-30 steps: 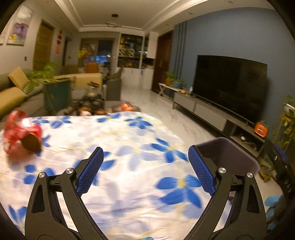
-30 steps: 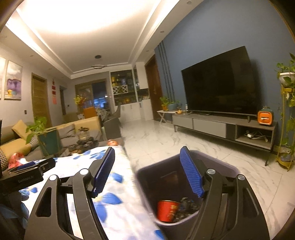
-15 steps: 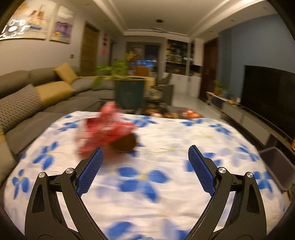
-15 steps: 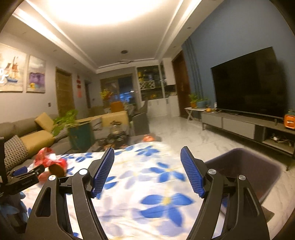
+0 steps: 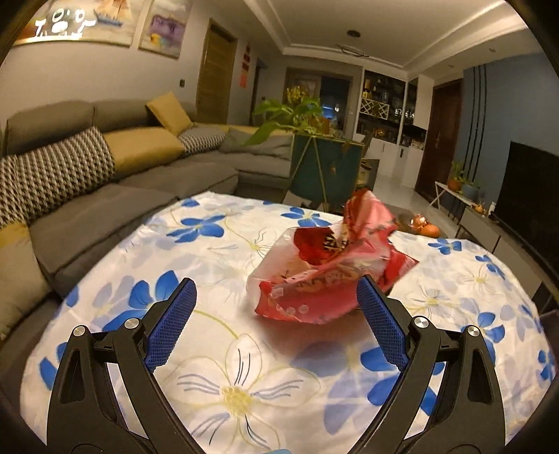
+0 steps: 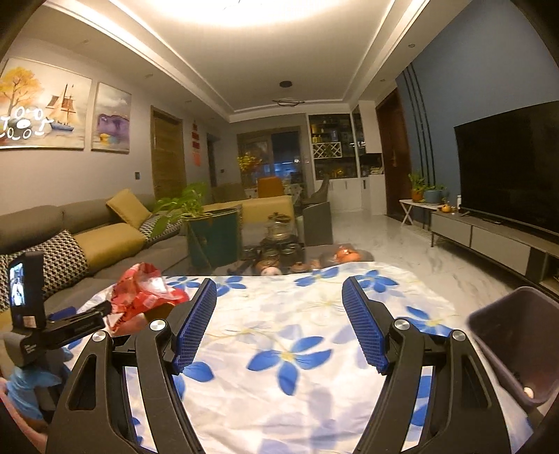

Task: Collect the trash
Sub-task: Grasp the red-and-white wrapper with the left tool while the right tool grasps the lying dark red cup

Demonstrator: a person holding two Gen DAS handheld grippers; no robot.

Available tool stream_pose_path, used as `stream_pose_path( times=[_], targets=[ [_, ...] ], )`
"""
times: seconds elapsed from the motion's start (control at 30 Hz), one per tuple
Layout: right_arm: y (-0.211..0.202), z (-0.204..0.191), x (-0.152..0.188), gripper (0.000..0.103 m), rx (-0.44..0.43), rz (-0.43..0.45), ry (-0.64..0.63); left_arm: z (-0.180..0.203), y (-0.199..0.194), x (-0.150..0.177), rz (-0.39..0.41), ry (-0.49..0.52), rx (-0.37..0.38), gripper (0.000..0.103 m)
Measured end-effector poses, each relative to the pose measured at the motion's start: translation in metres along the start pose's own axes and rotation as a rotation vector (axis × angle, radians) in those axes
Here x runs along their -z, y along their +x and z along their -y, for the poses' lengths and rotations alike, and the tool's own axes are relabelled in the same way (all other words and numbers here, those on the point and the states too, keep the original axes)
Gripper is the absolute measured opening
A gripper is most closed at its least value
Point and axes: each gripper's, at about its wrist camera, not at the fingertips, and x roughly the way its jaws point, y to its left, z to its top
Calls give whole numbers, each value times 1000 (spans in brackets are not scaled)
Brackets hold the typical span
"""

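The crumpled red wrapper lies on the flowered tablecloth, just ahead and right of the left gripper, whose jaws are spread. It should shift right, then pinch the raised folds. The right gripper hangs spread, the bin to its right.

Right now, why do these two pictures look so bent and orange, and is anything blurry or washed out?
Both views come through fisheye lenses, so the walls and table edges bow and the corners go black. Left wrist view: warm indoor light, the red wrapper fairly sharp, casting a soft shadow on the tablecloth. Right wrist view: the ceiling light is blown out white; the bin at the edge looks soft.
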Motion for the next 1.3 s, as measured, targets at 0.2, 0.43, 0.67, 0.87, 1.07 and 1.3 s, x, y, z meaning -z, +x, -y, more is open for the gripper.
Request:
stream_pose_path(
  times=[0.2, 0.43, 0.67, 0.87, 1.07, 1.3],
  targets=[
    [19, -22, -4, 73, -44, -14, -10, -2, 22, -8, -30, 2, 0, 91],
    [35, -41, -3, 73, -67, -21, -44, -1, 46, -10, -103, 10, 31, 72],
    [58, -53, 3, 73, -92, -62, -48, -7, 68, -5, -193, -20, 100, 32],
    [89, -72, 13, 73, -111, -131, -76, -14, 70, -2, -202, -67, 143, 16],
    [123, -100, 25, 64, -140, -207, -152, -26, 59, -7, -146, -126, 138, 12],
    [155, -127, 32, 56, -187, -273, -232, -37, 41, -22, -48, -132, 69, 12]
  ],
)
